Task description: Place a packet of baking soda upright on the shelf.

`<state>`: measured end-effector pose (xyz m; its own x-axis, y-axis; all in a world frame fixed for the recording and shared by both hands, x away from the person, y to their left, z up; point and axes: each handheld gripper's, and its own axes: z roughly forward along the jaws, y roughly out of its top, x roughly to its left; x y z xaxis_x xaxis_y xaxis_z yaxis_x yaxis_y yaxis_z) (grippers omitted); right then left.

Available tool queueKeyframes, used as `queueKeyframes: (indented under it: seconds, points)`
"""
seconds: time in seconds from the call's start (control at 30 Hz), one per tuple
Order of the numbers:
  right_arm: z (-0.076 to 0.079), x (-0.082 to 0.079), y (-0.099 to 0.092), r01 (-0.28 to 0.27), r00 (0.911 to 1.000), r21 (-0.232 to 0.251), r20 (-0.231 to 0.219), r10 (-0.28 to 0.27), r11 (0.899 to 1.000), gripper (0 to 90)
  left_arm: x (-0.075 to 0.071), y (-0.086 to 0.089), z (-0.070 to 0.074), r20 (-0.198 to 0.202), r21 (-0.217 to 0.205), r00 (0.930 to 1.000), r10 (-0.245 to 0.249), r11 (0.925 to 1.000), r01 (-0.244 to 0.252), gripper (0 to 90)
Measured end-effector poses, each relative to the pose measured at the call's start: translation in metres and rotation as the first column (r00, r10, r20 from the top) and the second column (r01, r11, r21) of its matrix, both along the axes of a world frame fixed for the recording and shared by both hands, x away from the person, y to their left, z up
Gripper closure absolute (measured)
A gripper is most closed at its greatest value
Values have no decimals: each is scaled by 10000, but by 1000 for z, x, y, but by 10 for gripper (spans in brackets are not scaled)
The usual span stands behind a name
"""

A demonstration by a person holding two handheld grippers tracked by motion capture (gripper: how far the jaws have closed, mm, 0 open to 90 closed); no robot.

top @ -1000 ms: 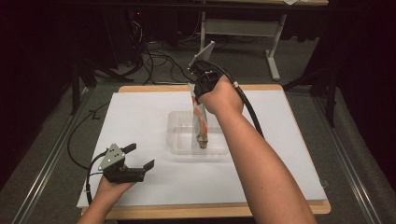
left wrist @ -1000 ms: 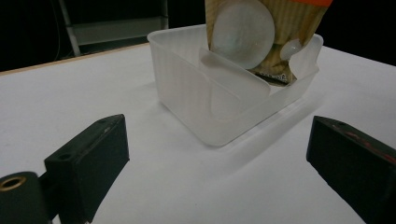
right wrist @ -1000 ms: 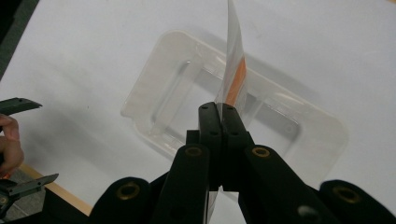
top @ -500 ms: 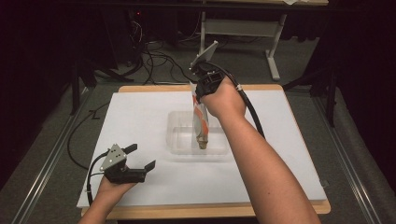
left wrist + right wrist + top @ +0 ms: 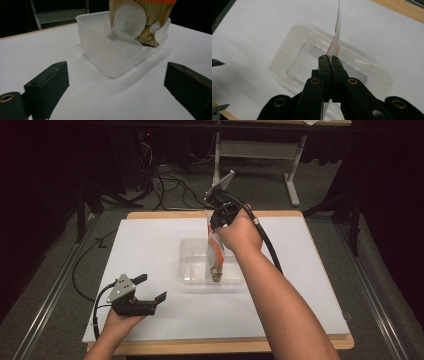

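A clear plastic container (image 5: 192,265) (image 5: 100,42) (image 5: 294,57) sits in the middle of the white table top. An orange and tan snack bag (image 5: 216,257) (image 5: 147,25) (image 5: 336,37) stands upright with its lower end inside the container. My right gripper (image 5: 216,227) (image 5: 331,57) is above it, pinching the bag's top edge. Its jaws have just been opening a hair, and the bag is still pressed between them. My left gripper (image 5: 152,287) (image 5: 115,82) rests at the table's front left, open and with nothing between its jaws, facing the container.
The white sheet (image 5: 310,285) covers a wooden table whose edge (image 5: 225,345) shows in front. Cables (image 5: 165,190) and a metal stand (image 5: 295,185) lie on the floor beyond the far edge. A rail (image 5: 45,310) runs along the left side.
My right hand with the bag has sunk very slightly over the container. The left gripper has stayed where it was.
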<state>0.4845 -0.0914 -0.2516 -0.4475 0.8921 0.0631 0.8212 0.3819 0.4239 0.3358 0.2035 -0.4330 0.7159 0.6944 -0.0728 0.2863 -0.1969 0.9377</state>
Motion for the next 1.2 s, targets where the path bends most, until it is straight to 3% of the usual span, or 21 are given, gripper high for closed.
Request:
queueKeyframes:
  seconds: [0.07, 0.17, 0.3, 0.4, 0.5, 0.63, 0.83, 0.97, 1.03, 1.2]
  points:
    - [-5, 3, -2, 59, 10000, 198, -40, -58, 9998, 796, 0, 0, 0, -1, 10, 10000, -12, 10000, 12, 64]
    - [-8, 5, -2, 84, 9998, 233, -165, -81, 9997, 791, -1, 0, 0, 33, 13, 10000, 2, 10000, -2, 65]
    - [-10, 3, -5, 125, 9996, 477, -262, -113, 9988, 707, 0, 0, 0, -17, -4, 10000, -4, 10000, 4, 64]
    - [-9, 1, -6, 116, 9991, 339, -406, -102, 9994, 659, 0, 0, -1, -32, 26, 10000, 2, 10000, -2, 65]
    - [-10, 5, -8, 240, 9984, 418, -519, -219, 9988, 649, -1, -1, 0, -44, 32, 10000, 21, 10000, -21, 65]
    - [-9, 21, -10, 407, 9980, 594, -501, -377, 9974, 645, -2, -1, 0, -8, 51, 10000, 22, 10000, -22, 66]
    - [-12, 48, -7, 534, 9956, 668, -802, -480, 9963, 655, 0, 1, -1, -54, 22, 10000, 58, 10000, -58, 66]
    - [-14, 68, 2, 448, 9917, 443, -1227, -391, 9980, 767, 0, 2, -1, -40, 0, 10000, 33, 10000, -33, 68]
    - [-16, 70, 6, 422, 9903, 230, -1331, -388, 9988, 883, 0, 2, -1, -38, -10, 10000, 30, 10000, -30, 68]
    - [-11, 66, 8, 426, 9916, -245, -1209, -452, 9988, 900, 0, 3, 0, -16, -77, 10000, 23, 10000, -23, 68]
